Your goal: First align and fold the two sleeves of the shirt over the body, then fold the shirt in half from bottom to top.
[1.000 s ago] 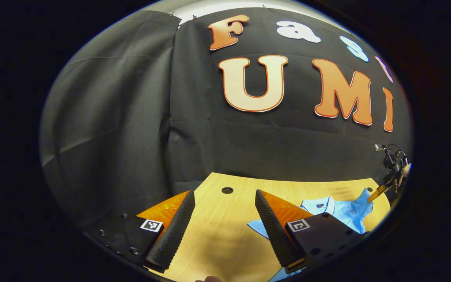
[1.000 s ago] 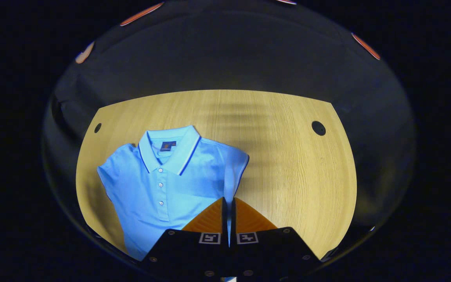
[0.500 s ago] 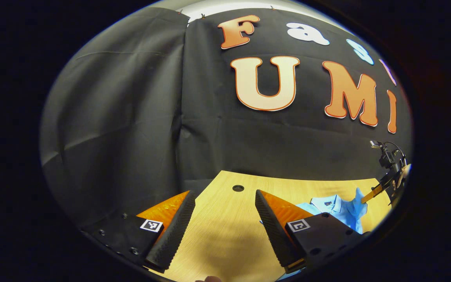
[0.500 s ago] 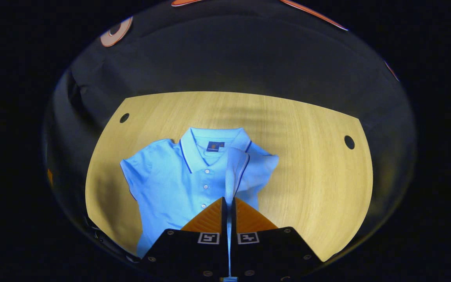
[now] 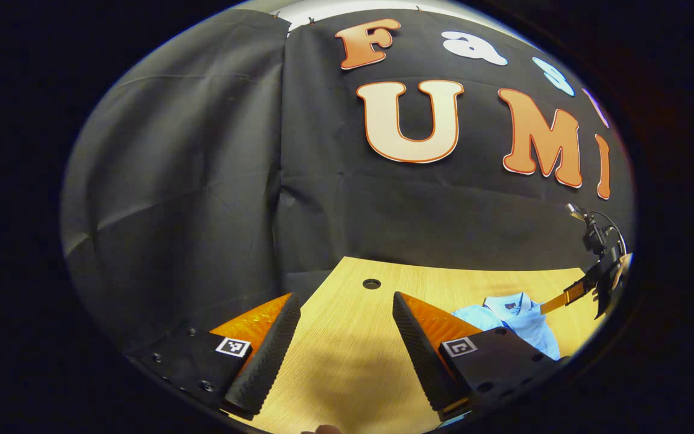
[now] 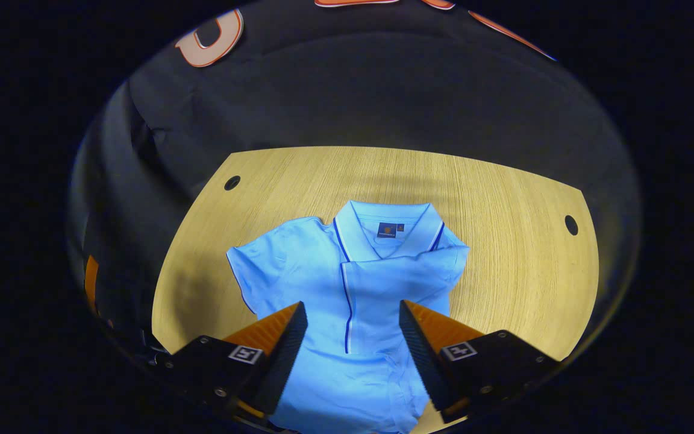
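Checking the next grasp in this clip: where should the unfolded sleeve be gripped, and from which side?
Probably the outer hem of the flat sleeve, approached from the shirt's open side by the open left gripper; that edge lies free on the table.

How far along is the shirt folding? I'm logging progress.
One sleeve already lies folded across the shirt body, and the right tool hangs open above it. The other sleeve is spread out on the table, with the left tool open off to the side. That sleeve and the bottom-to-top fold remain.
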`<control>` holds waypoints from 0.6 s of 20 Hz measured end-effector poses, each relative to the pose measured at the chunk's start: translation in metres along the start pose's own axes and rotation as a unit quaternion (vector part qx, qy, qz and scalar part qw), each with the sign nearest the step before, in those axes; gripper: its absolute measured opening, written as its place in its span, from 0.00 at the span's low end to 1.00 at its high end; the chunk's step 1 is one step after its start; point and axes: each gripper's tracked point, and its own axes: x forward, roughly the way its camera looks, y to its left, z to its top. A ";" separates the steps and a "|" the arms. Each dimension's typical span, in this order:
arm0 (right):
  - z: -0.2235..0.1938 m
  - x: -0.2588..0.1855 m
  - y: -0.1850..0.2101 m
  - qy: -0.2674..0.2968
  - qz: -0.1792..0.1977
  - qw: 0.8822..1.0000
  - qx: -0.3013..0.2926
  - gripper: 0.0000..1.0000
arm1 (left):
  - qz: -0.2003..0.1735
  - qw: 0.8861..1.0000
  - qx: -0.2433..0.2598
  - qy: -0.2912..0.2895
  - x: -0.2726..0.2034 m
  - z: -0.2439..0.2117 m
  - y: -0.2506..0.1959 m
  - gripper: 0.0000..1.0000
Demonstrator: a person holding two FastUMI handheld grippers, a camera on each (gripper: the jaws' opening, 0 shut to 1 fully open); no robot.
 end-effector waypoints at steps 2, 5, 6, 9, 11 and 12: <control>0.006 -0.009 -0.003 -0.016 -0.005 1.000 0.005 0.98 | -0.008 1.000 0.001 -0.001 0.002 0.001 -0.004 1.00; 0.008 -0.019 -0.003 -0.039 -0.005 0.999 0.019 0.99 | -0.019 1.000 0.008 0.010 0.001 -0.001 -0.008 1.00; 0.009 -0.025 -0.003 -0.044 -0.002 0.999 0.025 0.99 | -0.024 1.000 0.012 0.016 0.000 -0.003 -0.010 0.99; 0.005 -0.043 -0.008 -0.056 0.009 0.997 0.046 0.99 | -0.049 0.998 0.021 0.043 0.000 -0.010 -0.021 1.00; 0.001 -0.051 -0.015 -0.061 0.014 0.996 0.059 0.99 | -0.067 0.995 0.018 0.077 -0.004 -0.018 -0.031 1.00; -0.002 -0.054 -0.019 -0.062 0.015 0.996 0.065 0.99 | -0.073 0.992 0.017 0.099 -0.007 -0.023 -0.035 1.00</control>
